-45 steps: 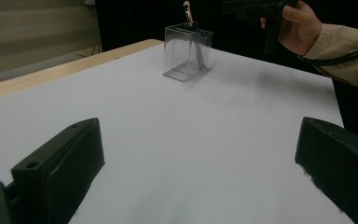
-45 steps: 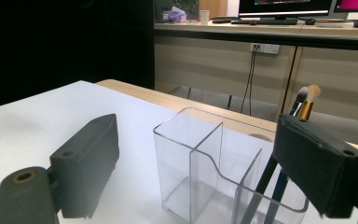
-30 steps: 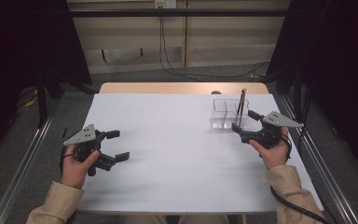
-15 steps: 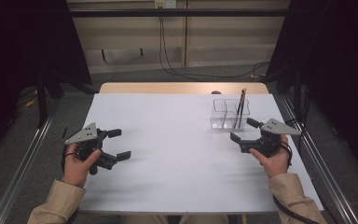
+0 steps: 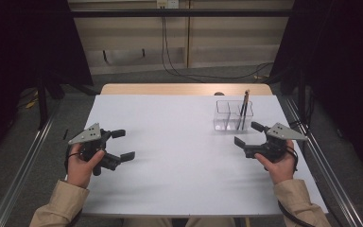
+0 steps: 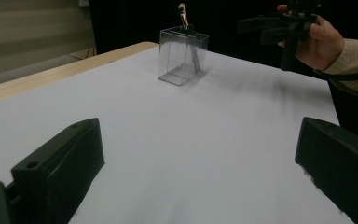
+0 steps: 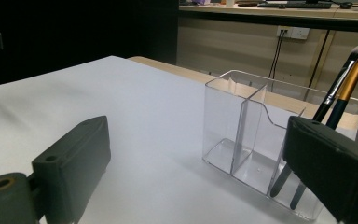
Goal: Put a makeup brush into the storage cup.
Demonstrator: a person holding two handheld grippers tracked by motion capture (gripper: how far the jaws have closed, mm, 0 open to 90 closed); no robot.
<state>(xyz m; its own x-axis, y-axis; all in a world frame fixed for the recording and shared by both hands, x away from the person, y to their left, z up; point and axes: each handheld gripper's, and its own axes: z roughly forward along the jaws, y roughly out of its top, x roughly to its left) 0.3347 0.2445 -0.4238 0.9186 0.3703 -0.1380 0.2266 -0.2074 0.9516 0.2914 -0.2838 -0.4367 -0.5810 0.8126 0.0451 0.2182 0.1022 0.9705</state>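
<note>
white table [image 5: 179, 156], wall cables [image 5: 170, 52], perhaps rails [image 5: 21, 165]

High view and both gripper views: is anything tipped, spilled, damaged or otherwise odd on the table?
Nothing stands out. The clear organizer stands upright near the table's far right, with two brushes leaning in its right compartment, handles down. The left claw and right claw are both open, holding nothing, apart from the organizer.

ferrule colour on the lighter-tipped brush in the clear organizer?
Gold, on the brush standing in the organizer; its handle below is dark. Shows best in the right gripper view.
</note>
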